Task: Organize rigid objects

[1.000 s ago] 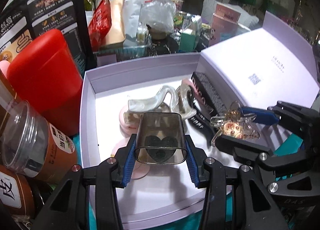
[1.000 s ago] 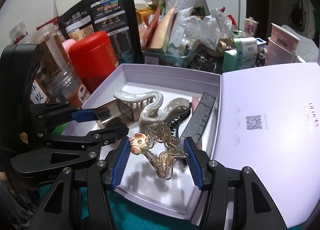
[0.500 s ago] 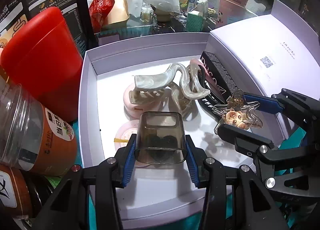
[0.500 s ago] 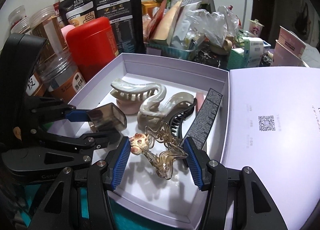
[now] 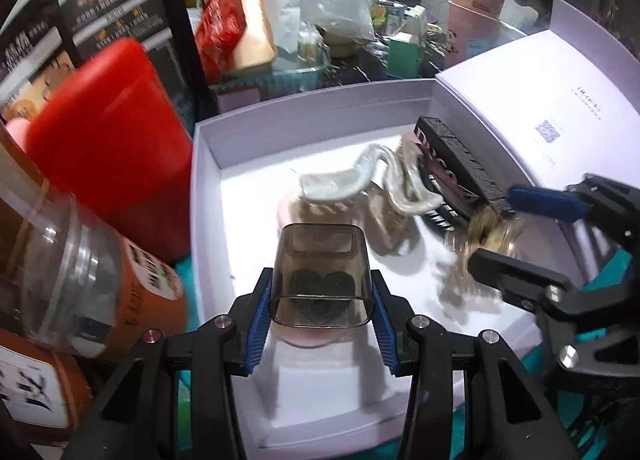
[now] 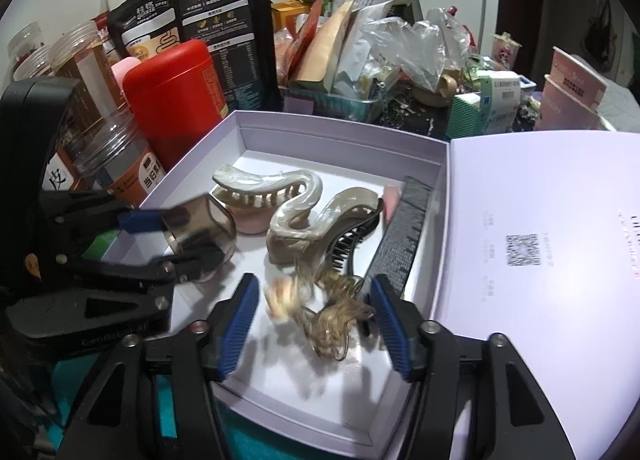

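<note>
Two risks stand out. With the right tongs [image 6: 312,312] opening, the wavy translucent gold hair clip with a cream ornament [image 6: 320,300] sits blurred and loose between their blue ribbed pads, low over the shallow lilac cardboard box [image 6: 340,128]; it may snag the glossy pearl-white claw clips [image 6: 288,204] or the black comb clip [image 6: 352,244]. The left tongs [image 5: 320,300] are clamped on a smoky translucent plastic cap with a dark heart [image 5: 320,272]; its smooth, rounded walls could slip as it hangs above the box floor.

Smoky translucent plastic cap [image 5: 319,274]; pearly glossy claw clips [image 6: 276,196]; matt lilac cardboard box [image 6: 340,136]
</note>
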### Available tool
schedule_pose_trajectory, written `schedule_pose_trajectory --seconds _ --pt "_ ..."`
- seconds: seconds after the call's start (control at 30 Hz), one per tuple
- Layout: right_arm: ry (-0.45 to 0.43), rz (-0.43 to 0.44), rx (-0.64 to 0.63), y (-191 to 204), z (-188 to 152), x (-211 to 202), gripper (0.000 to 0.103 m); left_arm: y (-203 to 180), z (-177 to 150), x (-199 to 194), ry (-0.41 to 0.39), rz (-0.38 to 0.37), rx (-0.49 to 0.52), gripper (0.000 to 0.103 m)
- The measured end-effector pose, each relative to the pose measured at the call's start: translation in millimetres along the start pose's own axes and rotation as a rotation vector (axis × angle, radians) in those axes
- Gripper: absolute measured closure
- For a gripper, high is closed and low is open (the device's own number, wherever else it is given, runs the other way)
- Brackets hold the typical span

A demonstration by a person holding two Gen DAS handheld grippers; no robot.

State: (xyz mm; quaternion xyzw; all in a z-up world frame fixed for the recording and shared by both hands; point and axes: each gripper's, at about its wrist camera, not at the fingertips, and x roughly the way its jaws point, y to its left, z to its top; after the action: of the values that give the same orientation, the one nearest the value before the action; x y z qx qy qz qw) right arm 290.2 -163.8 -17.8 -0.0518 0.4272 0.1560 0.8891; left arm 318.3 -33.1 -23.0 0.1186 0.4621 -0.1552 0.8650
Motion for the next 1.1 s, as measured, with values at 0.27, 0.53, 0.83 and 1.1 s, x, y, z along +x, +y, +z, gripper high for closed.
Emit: schedule_pose_trajectory --seconds 0.27,0.53,0.83,1.1 --pt "-0.004 -0.022 0.033 -8.1 -1.4 -16.4 0.037 -3.7 0.8 3.6 0.045 -0.027 -0.008 0.058" --pt "-0.026 -0.049 0.037 -8.4 -4.4 -35.3 0.037 -12.8 -0.6 -13.0 -0.005 -0.018 0.028 0.057" --pt "-0.081 -0.066 0.021 -2.1 -8.3 -66.4 0.037 -19.2 -3.4 -41.2 -0.050 0.009 0.038 0.057" --pt "-0.139 -0.085 0.011 7.3 -11.3 -103.4 0.037 -20.3 -6.9 -75.7 -0.102 0.011 -0.007 0.057"
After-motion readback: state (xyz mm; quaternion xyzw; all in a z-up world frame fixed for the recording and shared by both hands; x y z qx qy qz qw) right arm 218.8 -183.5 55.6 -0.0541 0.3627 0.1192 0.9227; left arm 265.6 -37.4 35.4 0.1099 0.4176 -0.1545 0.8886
